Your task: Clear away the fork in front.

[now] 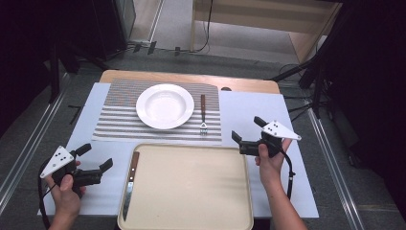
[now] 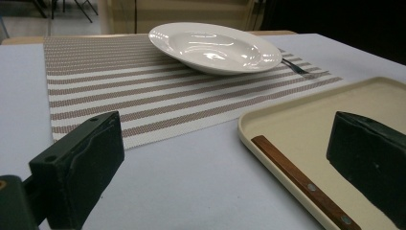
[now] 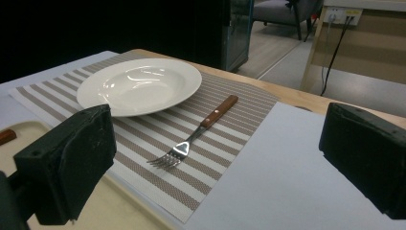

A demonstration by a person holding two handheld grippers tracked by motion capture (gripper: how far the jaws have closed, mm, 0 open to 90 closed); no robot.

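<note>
Left gripper (image 1: pixel 98 156): held in the person's left hand (image 1: pixel 67 191) at about 8 o'clock on the table, just left of the tray; its jaws stand wide apart with nothing between them. In the left gripper view (image 2: pixel 225 172) the gap looks over the tray's left rim and the knife's handle.
Right gripper (image 1: pixel 246 129): held in the person's right hand (image 1: pixel 270 163) at about 3 o'clock, just off the tray's upper right corner; jaws spread wide and empty. In the right gripper view (image 3: pixel 215 167) the fork lies ahead in the gap.
Knife (image 1: pixel 130 184): wood-handled, lying along the tray's left side at about 7 o'clock, handle toward the placemat, blade toward the person; the handle (image 2: pixel 306 184) rests just inside the rim.
Fork (image 1: pixel 203 114): wood-handled, on the placemat just right of the plate at about 1 o'clock, tines toward the tray; it lies apart from the plate (image 3: pixel 191 136).
Plate (image 1: pixel 165 106): white, deep-rimmed, empty, on the middle of the placemat at 12 o'clock.
Placemat (image 1: pixel 119 115): striped, lying on the white sheet beyond the tray.
Tray (image 1: pixel 191 187): beige, at 6 o'clock, its far edge just beside the placemat's near edge.
White sheet (image 1: pixel 249 110): covers most of the wooden table (image 1: pixel 191 79).
</note>
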